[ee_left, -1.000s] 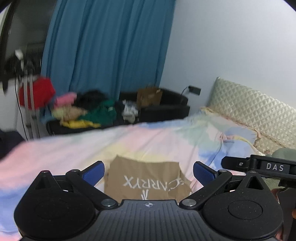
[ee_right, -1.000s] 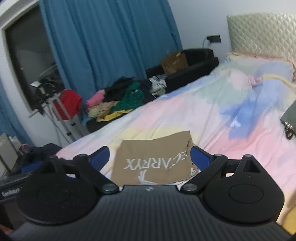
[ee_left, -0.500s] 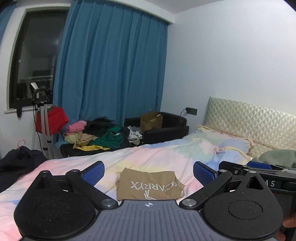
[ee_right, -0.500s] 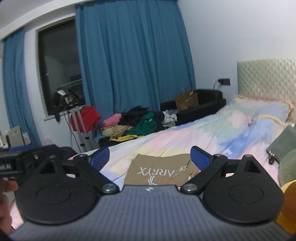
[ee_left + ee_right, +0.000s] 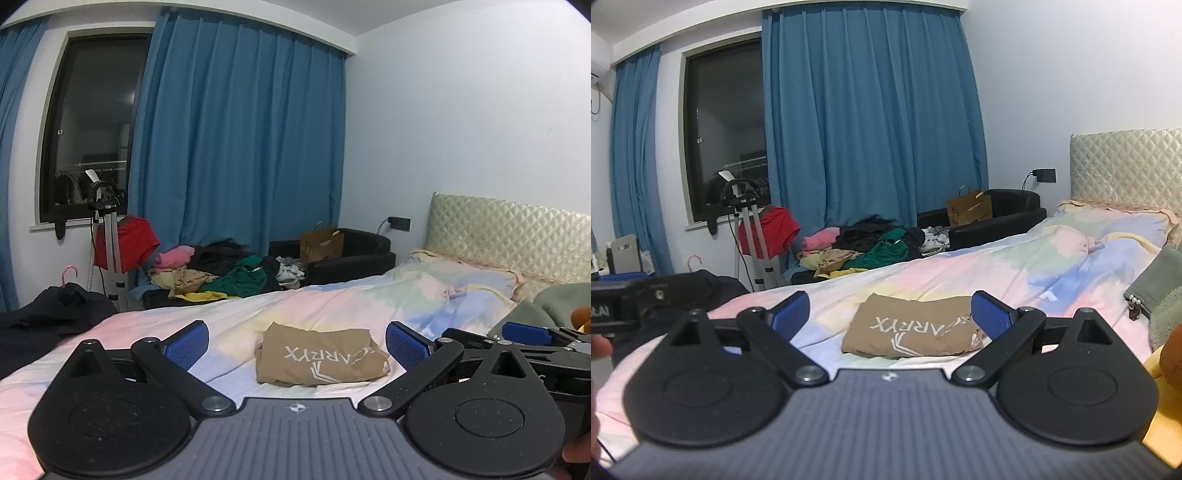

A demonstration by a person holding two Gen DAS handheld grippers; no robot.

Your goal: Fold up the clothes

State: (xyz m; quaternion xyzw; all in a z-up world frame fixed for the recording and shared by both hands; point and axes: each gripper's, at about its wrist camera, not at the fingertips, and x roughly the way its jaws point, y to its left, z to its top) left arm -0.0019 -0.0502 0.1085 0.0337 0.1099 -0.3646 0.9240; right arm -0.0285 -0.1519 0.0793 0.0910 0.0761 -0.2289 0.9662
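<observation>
Both tools, left [image 5: 297, 345] and right [image 5: 891, 314], have been raised level and drawn back; jaws apart, nothing held. Folded tan shirt [image 5: 321, 358] lies lower centre on the bed [image 5: 424, 295]. This fold is judged finished.

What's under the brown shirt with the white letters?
The folded brown shirt lies on the pastel bedspread. Whatever is directly beneath it is covered.

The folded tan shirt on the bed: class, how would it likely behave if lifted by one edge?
The tan shirt is soft cloth with rumpled edges, so it would probably droop and unfold. It looks thin, so likely light. Pushed across the bedspread, it may bunch rather than slide.
</observation>
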